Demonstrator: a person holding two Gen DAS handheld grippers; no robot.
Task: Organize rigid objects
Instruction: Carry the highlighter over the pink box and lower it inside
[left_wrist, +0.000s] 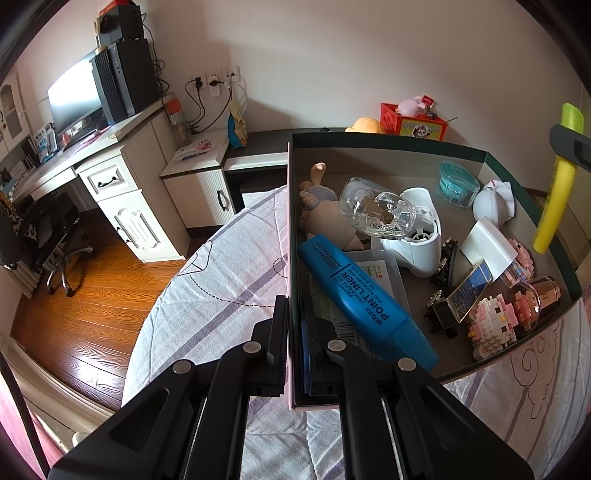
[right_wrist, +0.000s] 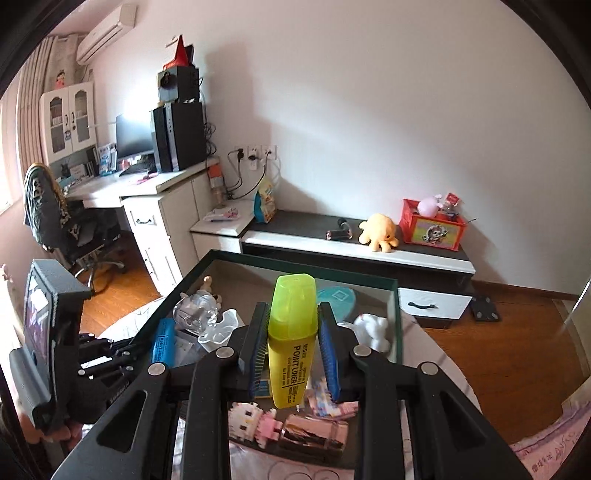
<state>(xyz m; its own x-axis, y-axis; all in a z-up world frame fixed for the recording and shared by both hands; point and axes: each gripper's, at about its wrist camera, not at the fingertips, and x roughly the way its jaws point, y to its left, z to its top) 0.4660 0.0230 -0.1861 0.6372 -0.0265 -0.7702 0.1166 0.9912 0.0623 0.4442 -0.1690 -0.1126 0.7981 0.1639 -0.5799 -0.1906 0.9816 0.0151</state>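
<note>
Above the box (right_wrist: 398, 317), right hand-held gripper (right_wrist: 291, 347) clamps a yellow highlighter (right_wrist: 292, 339).

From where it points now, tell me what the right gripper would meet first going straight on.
Likely the box's far green wall, past the teal case; depth is unclear. The right gripper holds a yellow highlighter.
</note>
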